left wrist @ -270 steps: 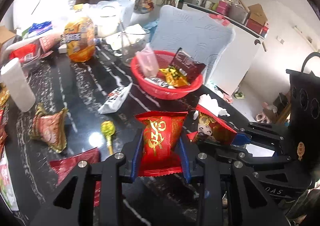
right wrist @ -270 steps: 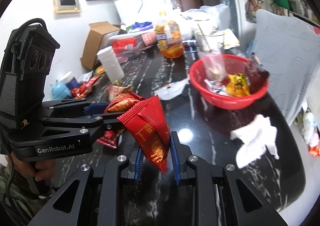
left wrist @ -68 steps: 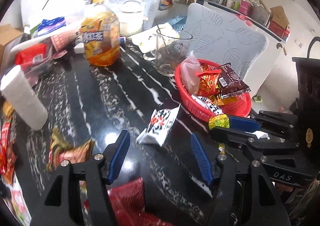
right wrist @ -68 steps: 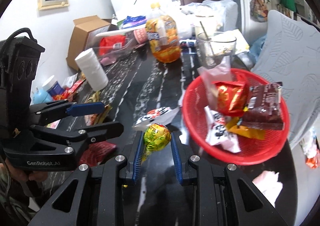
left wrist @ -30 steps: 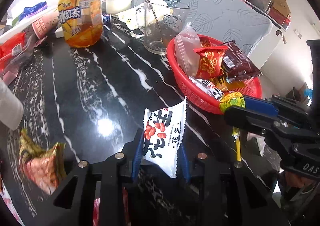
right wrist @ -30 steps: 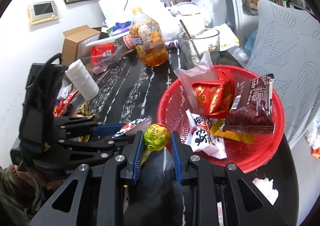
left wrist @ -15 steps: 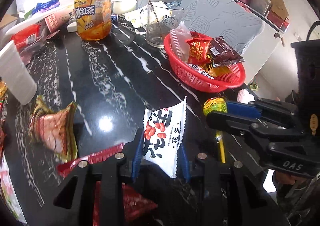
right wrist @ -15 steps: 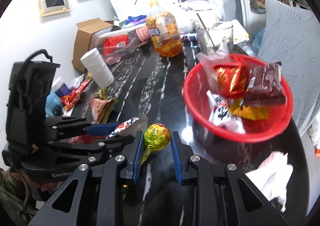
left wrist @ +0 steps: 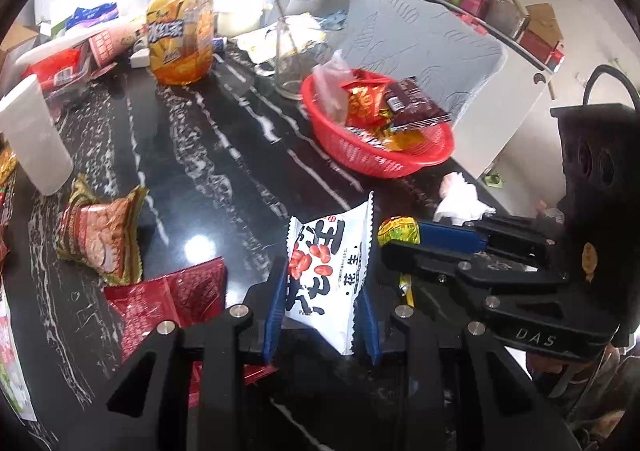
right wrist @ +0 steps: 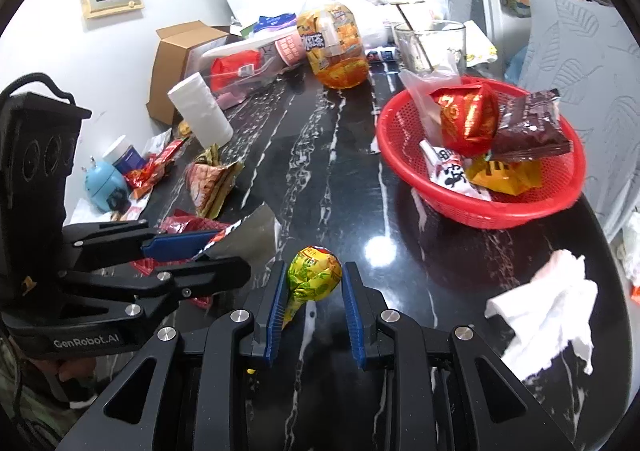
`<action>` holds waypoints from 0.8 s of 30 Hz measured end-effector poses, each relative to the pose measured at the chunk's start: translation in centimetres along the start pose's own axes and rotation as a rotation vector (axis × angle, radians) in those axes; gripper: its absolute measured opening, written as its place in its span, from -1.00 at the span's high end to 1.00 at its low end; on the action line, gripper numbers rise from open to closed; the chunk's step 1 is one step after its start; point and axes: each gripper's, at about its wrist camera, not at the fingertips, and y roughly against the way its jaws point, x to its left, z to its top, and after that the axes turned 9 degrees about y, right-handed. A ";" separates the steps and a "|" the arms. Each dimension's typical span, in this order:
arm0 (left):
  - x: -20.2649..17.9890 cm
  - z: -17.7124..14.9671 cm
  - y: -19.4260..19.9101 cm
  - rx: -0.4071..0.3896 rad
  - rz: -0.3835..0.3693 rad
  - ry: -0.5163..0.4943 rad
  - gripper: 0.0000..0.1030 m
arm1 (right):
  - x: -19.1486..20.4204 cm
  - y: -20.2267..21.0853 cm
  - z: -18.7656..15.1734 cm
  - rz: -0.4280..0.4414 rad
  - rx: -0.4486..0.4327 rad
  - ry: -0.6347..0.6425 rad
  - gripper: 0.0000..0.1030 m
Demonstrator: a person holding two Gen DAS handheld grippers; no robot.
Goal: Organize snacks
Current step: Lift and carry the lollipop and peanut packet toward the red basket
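Red basket (right wrist: 472, 211) is holding several packets already. Left gripper (left wrist: 322, 299) is clamping a white peanut packet (left wrist: 326, 271) and right gripper (right wrist: 314, 291) a wrapped lollipop (right wrist: 314, 271), both short of the basket. Two packets (left wrist: 100, 235) are lying loose, well apart from the basket.

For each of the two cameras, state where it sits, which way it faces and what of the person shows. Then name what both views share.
Left wrist: sits on the left gripper, facing forward and down across the black table; its fingers pinch a white peanut packet.
Right wrist: sits on the right gripper, facing likewise; it grips a lollipop; a hand shows.
Shared: red basket, orange bottle, each other's gripper.
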 end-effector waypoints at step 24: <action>-4.6 4.6 -1.4 -0.035 -0.084 -0.079 0.38 | -6.0 4.4 1.9 -0.169 -0.114 -0.104 0.46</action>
